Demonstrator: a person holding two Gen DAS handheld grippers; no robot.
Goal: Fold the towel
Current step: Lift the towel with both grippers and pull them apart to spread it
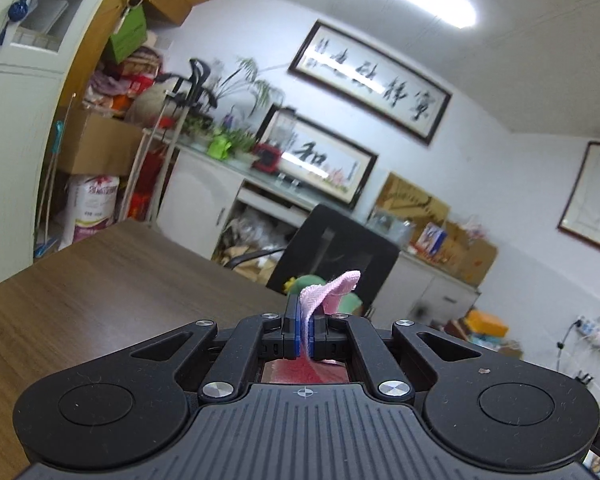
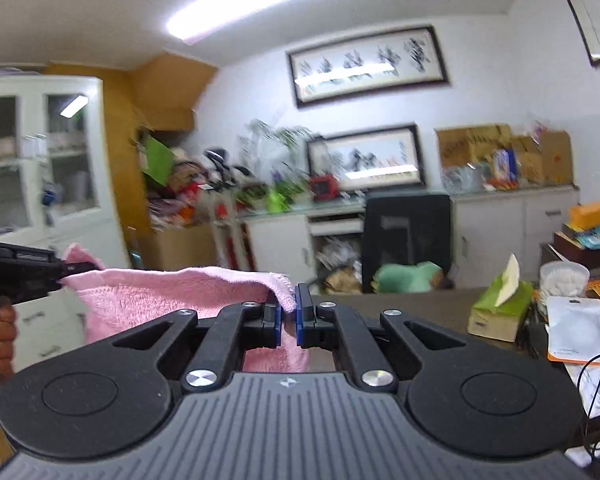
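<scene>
Behind both tools' pink towel [image 2: 172,296] stands a black chair [image 2: 406,232].

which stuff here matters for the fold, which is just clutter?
Job: towel, left gripper and right gripper, each shut on a towel corner.

Clutter: tissue box, black chair, green plush, white pouch, table.

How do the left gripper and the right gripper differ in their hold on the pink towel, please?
The left gripper pinches a thin corner of the towel that pokes up past its fingers; the right gripper holds a thicker folded edge, with cloth hanging below. The left one's view shows little towel, the right one's the whole span. Both are shut on it, above the table.
</scene>
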